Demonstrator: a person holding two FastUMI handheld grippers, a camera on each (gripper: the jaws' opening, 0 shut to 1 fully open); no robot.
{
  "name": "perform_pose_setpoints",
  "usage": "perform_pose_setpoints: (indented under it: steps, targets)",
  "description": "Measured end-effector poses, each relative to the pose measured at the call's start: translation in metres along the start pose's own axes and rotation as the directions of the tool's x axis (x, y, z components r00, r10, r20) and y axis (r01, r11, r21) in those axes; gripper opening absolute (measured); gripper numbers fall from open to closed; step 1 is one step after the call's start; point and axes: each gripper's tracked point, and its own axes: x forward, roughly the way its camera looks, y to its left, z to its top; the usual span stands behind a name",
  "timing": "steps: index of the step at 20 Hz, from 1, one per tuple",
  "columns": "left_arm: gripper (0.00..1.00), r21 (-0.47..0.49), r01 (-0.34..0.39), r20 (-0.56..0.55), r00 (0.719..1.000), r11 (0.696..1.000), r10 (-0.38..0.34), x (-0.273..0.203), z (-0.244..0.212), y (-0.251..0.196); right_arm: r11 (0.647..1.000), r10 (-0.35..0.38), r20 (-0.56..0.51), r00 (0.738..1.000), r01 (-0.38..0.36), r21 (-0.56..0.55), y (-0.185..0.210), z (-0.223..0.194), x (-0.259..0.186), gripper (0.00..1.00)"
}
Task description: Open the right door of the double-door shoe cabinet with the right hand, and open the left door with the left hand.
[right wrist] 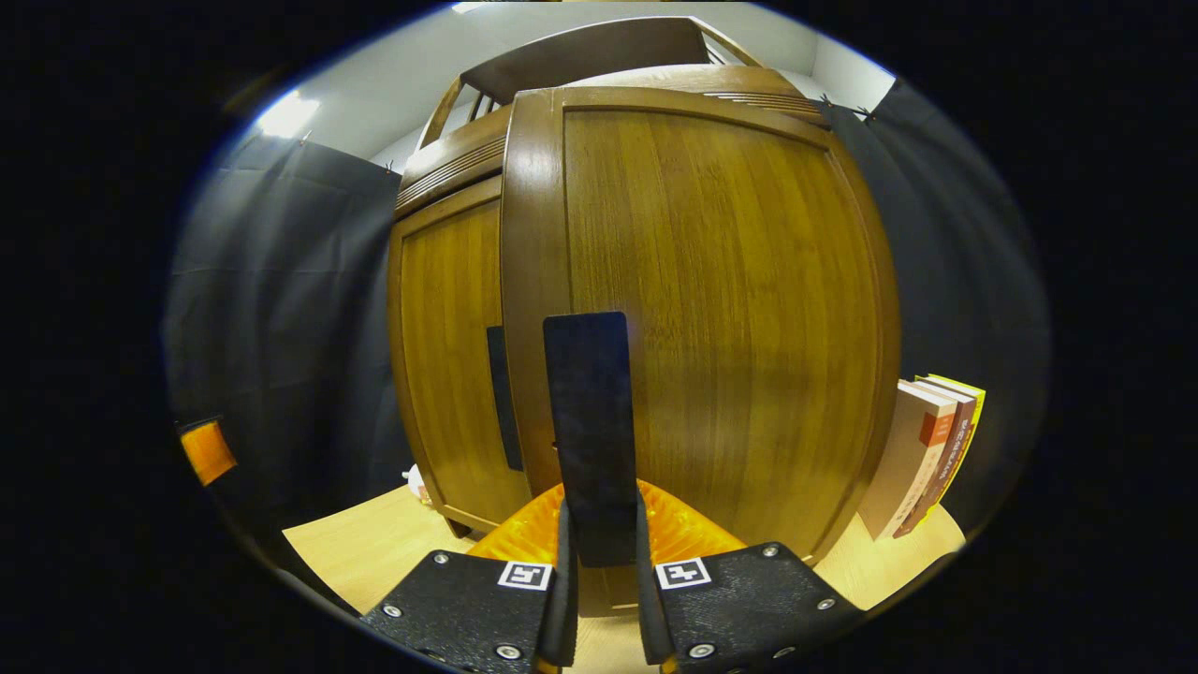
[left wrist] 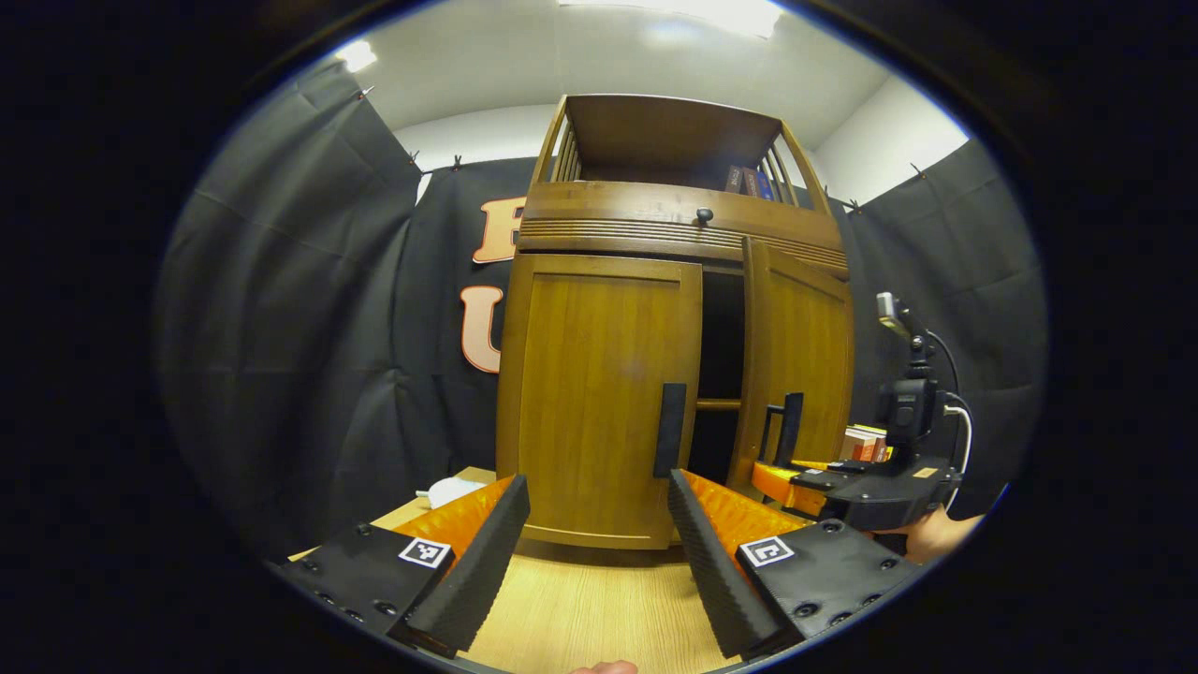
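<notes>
In the left gripper view, the shoe cabinet (left wrist: 674,374) is seen standing on the counter (left wrist: 580,608). The left gripper (left wrist: 594,543) is held released, its fingers spread wide and lined up ahead of the left door's handle (left wrist: 669,429), with no contact made; the left door (left wrist: 599,402) is observed shut. The right door (left wrist: 796,365) is seen swung partly outward, a dark gap exposed between the doors. The right gripper (left wrist: 781,435) is noted at that door's handle.

In the right gripper view, the right door's handle (right wrist: 591,435) is clenched between both fingers, evidently so the door can be drawn outward. Books (right wrist: 922,454) are leaned just beside the cabinet.
</notes>
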Motion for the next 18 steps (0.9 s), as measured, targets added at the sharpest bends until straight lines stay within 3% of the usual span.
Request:
perform_pose_setpoints:
  steps: [8,9,10,18]
  targets:
    - [0.94,0.014,0.047,0.004,0.999,0.999,-0.047,0.009,0.000,-0.020,0.999,-0.038,-0.015,0.999,0.038,0.009,-0.032,-0.007,-0.069,0.26]
    - [0.94,0.011,0.054,0.005,0.999,0.999,-0.054,0.011,-0.001,-0.023,0.999,-0.046,-0.020,0.999,0.046,0.012,-0.038,-0.008,-0.078,0.22]
    - [0.94,0.006,0.062,0.004,0.998,0.998,-0.062,0.012,0.000,-0.028,0.998,-0.055,-0.024,0.998,0.055,0.022,-0.043,-0.007,-0.086,0.26]
    - [0.94,-0.010,0.117,0.008,0.993,0.993,-0.117,0.018,-0.003,-0.060,0.995,-0.055,-0.022,0.998,0.057,0.087,-0.078,-0.003,-0.128,0.26]
